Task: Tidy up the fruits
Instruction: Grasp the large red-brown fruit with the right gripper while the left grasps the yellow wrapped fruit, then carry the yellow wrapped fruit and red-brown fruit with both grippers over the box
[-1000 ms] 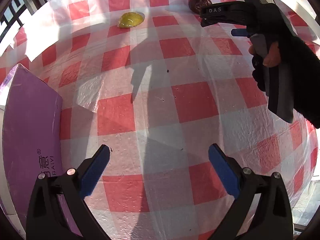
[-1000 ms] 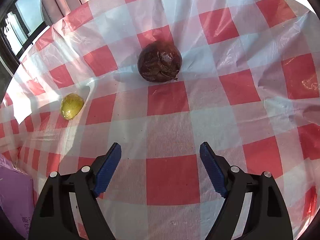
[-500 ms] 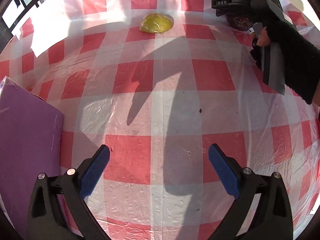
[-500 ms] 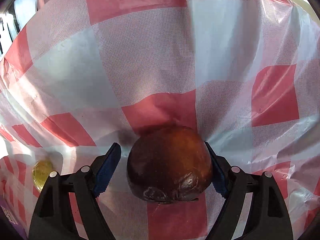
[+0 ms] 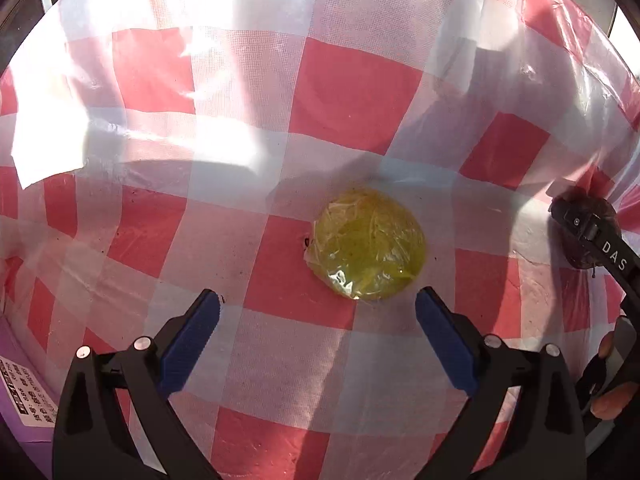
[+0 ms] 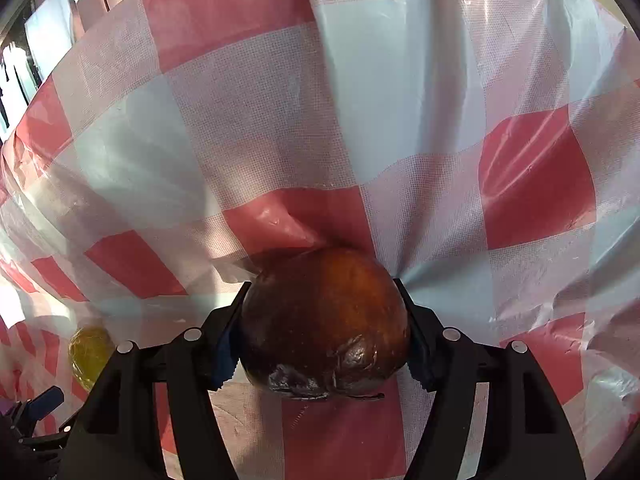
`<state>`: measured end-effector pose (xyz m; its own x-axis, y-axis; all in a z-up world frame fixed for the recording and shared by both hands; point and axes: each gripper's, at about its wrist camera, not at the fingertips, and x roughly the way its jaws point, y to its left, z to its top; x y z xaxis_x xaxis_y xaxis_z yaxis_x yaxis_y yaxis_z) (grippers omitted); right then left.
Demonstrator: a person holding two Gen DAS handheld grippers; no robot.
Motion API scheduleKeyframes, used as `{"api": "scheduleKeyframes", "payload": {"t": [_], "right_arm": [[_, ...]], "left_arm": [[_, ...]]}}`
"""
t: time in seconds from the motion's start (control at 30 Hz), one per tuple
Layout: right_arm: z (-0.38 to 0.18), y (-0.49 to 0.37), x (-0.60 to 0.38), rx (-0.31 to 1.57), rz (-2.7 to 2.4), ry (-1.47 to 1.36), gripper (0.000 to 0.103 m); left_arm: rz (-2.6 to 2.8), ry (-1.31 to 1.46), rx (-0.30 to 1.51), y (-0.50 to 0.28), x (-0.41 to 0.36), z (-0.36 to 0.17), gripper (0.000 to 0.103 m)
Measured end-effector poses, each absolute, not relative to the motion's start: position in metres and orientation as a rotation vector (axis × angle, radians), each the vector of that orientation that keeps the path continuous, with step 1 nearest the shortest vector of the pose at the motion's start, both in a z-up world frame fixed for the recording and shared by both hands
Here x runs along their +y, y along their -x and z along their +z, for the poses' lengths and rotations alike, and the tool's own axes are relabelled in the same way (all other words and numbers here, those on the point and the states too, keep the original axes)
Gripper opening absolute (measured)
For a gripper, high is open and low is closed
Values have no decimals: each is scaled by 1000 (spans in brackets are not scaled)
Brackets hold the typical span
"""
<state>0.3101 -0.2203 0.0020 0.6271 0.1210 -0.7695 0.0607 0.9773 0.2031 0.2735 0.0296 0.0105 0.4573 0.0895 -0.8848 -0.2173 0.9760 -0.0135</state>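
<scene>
A yellow fruit wrapped in clear film (image 5: 366, 246) lies on the red-and-white checked tablecloth (image 5: 352, 100). My left gripper (image 5: 318, 322) is open just short of it, the fruit slightly right of centre beyond the blue pads. My right gripper (image 6: 322, 334) is shut on a dark brown round fruit (image 6: 324, 320), its pads pressed on both sides. That fruit and the right gripper show at the right edge of the left wrist view (image 5: 584, 236). The yellow fruit shows at the lower left of the right wrist view (image 6: 90, 354).
A purple box (image 5: 24, 404) with a label lies at the lower left. The plastic tablecloth rises in folds behind both fruits (image 6: 400, 120). The left gripper's tip (image 6: 44, 400) shows at the bottom left of the right wrist view.
My left gripper moved forward up to the yellow fruit. My right gripper closed on the brown fruit, which had sat between its open pads.
</scene>
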Motion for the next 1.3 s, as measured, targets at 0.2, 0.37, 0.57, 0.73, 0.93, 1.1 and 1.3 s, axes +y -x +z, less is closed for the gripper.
{"api": "scheduleKeyframes", "payload": {"t": [0.2,0.37,0.57,0.73,0.93,1.1,1.3], "right_arm": [[3,-310,-220,895,39,-225,66],[5,-312,-214,896,38,-226,66],[5,-311,-214,896,36,-226,66],[5,-312,-211,897,33,-220,66],[5,-312,-210,897,33,-217,66],[5,-312,-208,895,33,-216,66],[9,-291,-202,916,58,-179,64]], "left_arm": [[190,86,1059,-304,17,7,99],[129,20,1019,-300,-4,16,64],[89,41,1026,-290,-11,23,63],[62,116,977,-238,-22,46,63],[-22,153,1068,-141,-51,47,63],[-167,87,1145,-53,-64,32,63],[-288,36,1157,8,-82,36,63]]}}
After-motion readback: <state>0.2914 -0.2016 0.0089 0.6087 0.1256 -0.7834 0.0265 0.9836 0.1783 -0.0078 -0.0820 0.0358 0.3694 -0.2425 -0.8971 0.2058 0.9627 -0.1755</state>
